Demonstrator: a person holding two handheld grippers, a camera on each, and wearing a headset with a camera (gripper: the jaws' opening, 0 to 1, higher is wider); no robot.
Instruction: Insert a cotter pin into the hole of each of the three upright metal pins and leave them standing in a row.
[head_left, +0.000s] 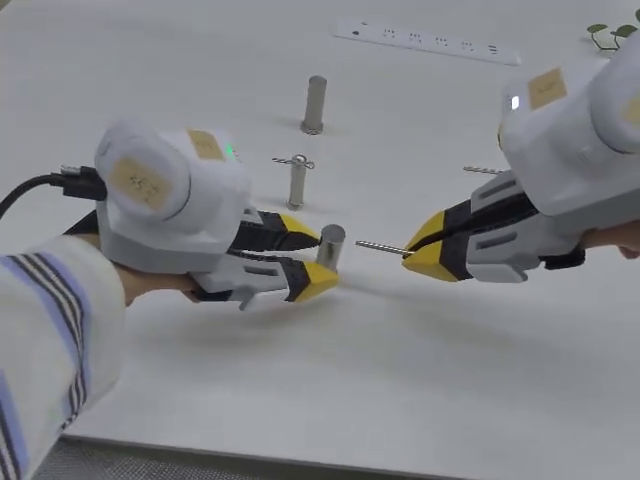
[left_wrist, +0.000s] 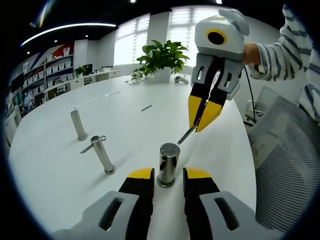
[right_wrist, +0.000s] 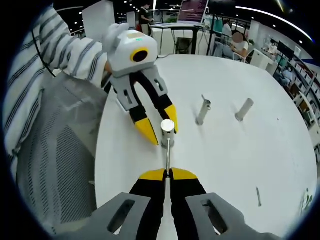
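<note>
Three upright metal pins stand on the white table. The far pin (head_left: 315, 104) is bare. A cotter pin passes through the top of the middle pin (head_left: 297, 182). My left gripper (head_left: 322, 258) is shut on the near pin (head_left: 331, 243), one jaw on each side of its base (left_wrist: 167, 170). My right gripper (head_left: 415, 255) is shut on a cotter pin (head_left: 378, 246) that points level at the near pin. Its tip sits right at the pin's upper side (right_wrist: 168, 142). Whether it has entered the hole is hidden.
A spare cotter pin (head_left: 482, 171) lies on the table to the right of the row. A white power strip (head_left: 430, 40) lies along the far edge, with plant leaves (head_left: 610, 35) at the corner. A mesh chair (left_wrist: 285, 165) stands beside the table.
</note>
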